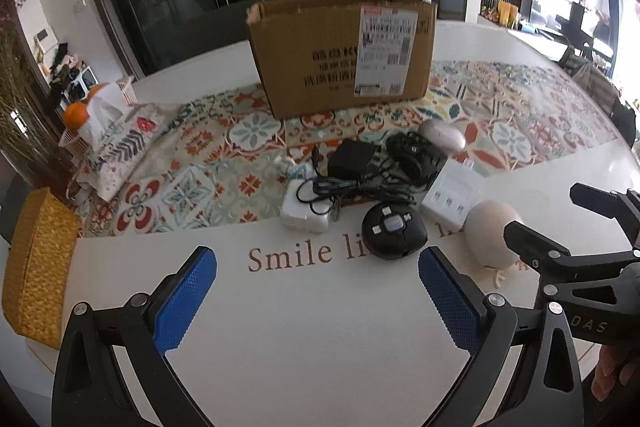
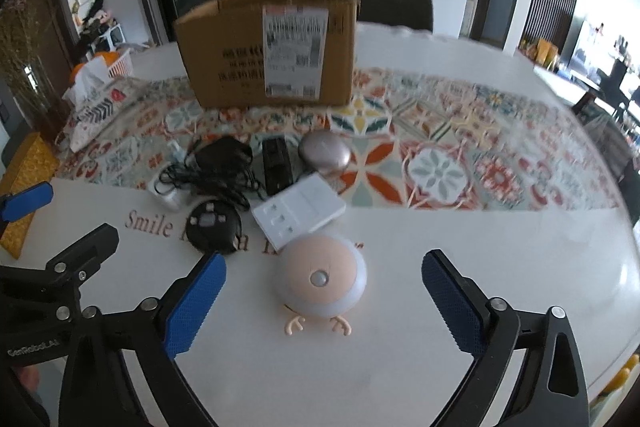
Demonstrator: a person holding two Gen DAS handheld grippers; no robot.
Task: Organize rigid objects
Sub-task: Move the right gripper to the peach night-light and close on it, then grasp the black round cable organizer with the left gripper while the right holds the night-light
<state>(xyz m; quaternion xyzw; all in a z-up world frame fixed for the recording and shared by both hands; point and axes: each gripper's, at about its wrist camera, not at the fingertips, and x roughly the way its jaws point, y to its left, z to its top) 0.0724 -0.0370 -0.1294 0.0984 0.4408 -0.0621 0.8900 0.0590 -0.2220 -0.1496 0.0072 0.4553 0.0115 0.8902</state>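
Both my grippers, left [image 1: 318, 297] and right [image 2: 324, 301], are wide apart holding nothing, with every gadget ahead of them outside the box [image 1: 340, 51].

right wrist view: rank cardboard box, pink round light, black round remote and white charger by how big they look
1. cardboard box
2. pink round light, though it lies nearest the camera
3. white charger and black round remote look about alike, so I won't rank them
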